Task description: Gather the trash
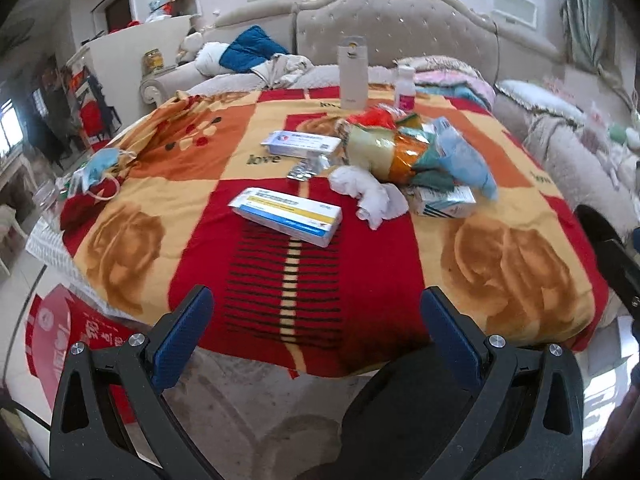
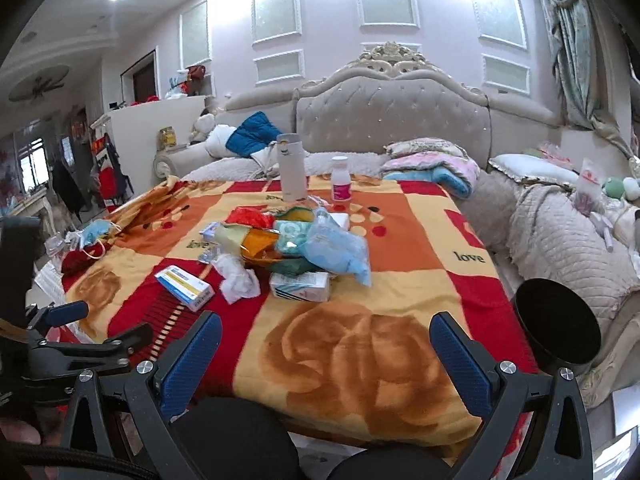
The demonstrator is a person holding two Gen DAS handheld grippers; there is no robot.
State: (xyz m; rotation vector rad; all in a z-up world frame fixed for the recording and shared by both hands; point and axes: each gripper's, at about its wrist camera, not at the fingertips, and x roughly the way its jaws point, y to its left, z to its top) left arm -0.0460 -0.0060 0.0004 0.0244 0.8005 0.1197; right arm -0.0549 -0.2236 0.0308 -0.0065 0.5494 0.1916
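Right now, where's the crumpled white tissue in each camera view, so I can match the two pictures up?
Left wrist view: the crumpled white tissue lies right of centre, just right of the yellow-and-blue medicine box.
Right wrist view: it lies left of centre, again just right of that box and in front of the wrapper pile.
Shared landmark: the tall white flask standing at the blanket's far edge.

both wrist views near, facing blanket (image 1: 304, 152)

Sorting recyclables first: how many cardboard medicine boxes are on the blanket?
3: yellow-striped box nearest, white-blue box behind it, striped box beside the wrapper pile, which may hide more.
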